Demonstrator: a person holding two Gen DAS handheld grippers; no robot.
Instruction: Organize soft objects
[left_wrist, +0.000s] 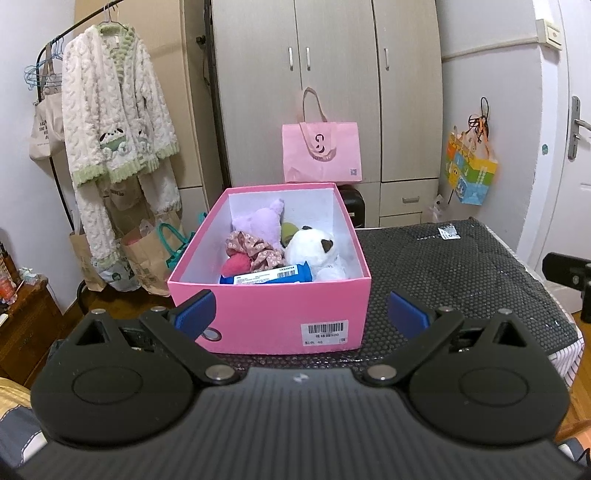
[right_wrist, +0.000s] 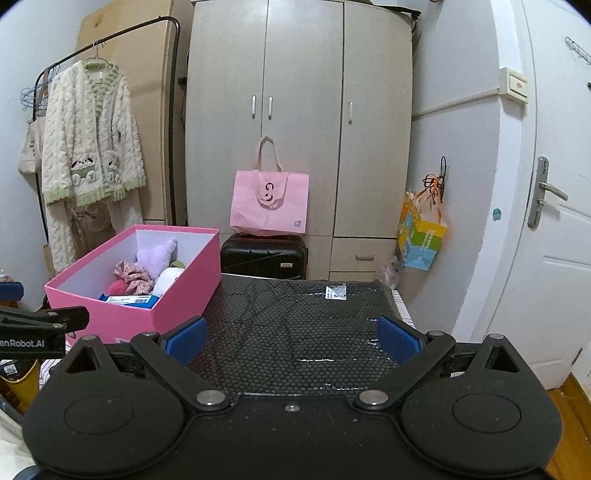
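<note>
Both claws, left claw (left_wrist: 301, 312) and right claw (right_wrist: 291, 339), gape wide and empty; soft toys (left_wrist: 314, 251) fill the pink box (left_wrist: 273, 314).

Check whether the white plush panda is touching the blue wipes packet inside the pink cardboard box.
Cannot tell. In the left wrist view the white plush panda overlaps the blue wipes packet with no visible gap inside the pink cardboard box, but overlap alone doesn't prove contact.
</note>
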